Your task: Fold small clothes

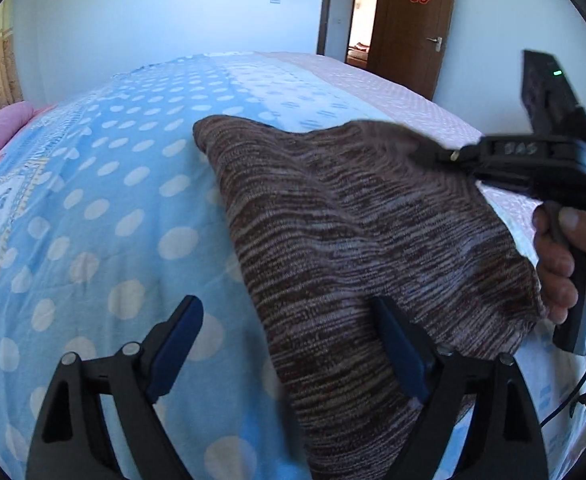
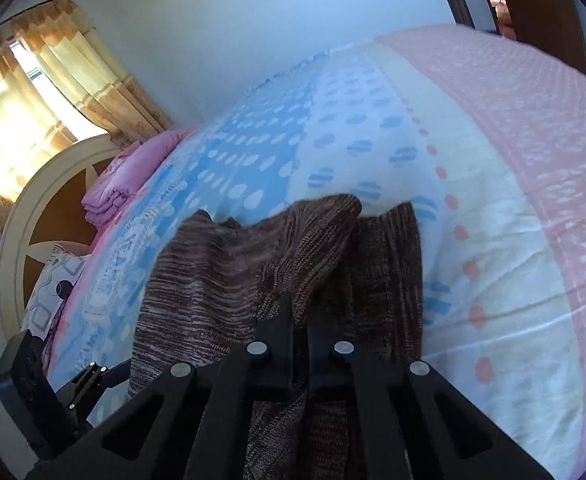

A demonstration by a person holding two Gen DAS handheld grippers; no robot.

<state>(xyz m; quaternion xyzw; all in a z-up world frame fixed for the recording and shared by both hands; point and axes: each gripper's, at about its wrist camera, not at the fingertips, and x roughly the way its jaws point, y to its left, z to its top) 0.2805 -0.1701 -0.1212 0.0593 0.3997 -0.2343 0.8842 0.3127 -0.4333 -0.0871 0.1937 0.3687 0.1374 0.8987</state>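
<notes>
The brown knit garment (image 1: 333,240) lies on the bed (image 1: 105,220), over the blue dotted sheet. The left tool (image 1: 289,344) is released: its blue pads (image 1: 177,344) stand wide apart above the garment's near edge, pressing nothing. The right tool (image 2: 299,312) is clenched on a raised fold of the garment. A hand (image 1: 565,264) holds the right tool's handle.

Brown marled knit garment (image 1: 333,240), partly lifted
</notes>
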